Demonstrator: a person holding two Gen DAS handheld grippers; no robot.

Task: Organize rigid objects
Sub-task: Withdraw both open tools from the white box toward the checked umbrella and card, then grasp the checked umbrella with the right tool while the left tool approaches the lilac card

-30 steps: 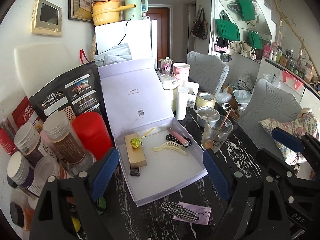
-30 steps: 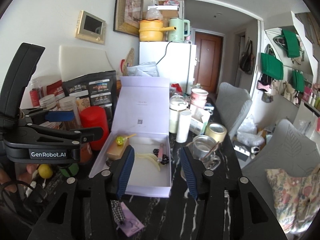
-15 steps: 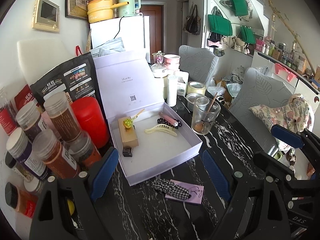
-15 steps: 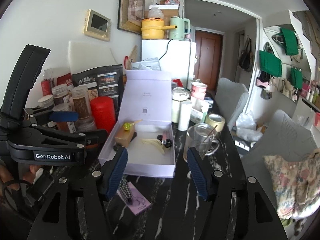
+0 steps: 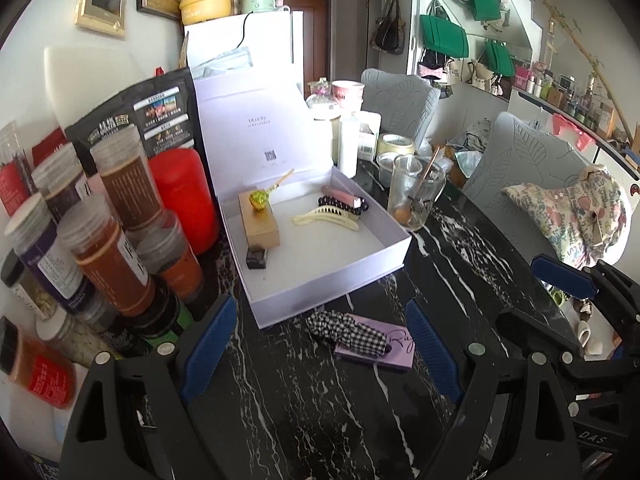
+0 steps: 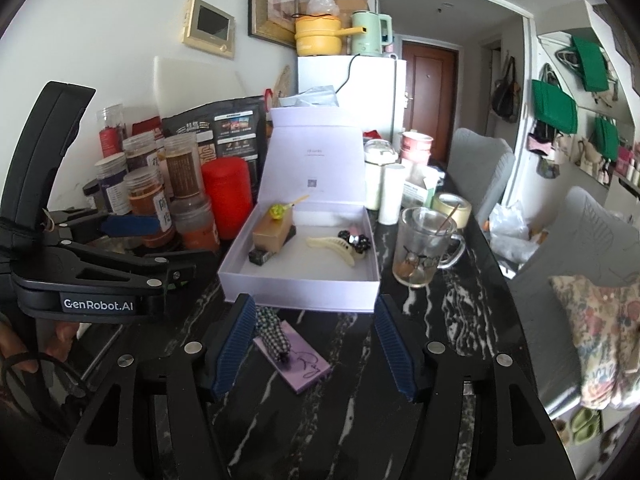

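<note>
An open lilac box [image 5: 384,258] [image 6: 300,288] sits on the black marble table. It holds a gold box [image 5: 259,222] with a yellow lollipop [image 5: 258,199] on it, a small black block [image 5: 256,259], a cream hair claw [image 5: 326,218] and a black beaded pink clip [image 5: 342,200]. A purple card [image 5: 386,346] [image 6: 304,368] with a checked hair bow [image 5: 344,330] [image 6: 274,334] lies in front of the box. My left gripper [image 5: 320,348] is open and empty above the card. My right gripper [image 6: 314,346] is open and empty over the card too.
Several spice jars [image 5: 108,248], a red canister [image 5: 182,196] and a black bag [image 5: 136,116] crowd the table's left. A glass mug [image 5: 414,198] [image 6: 420,246], tape roll [image 5: 396,146] and white bottles [image 5: 348,144] stand right of the box. Grey chairs [image 5: 520,172] stand beyond.
Both grippers have pulled back and away from the box, so more table and the card with the bow show. The right gripper's jaws have opened wider.
</note>
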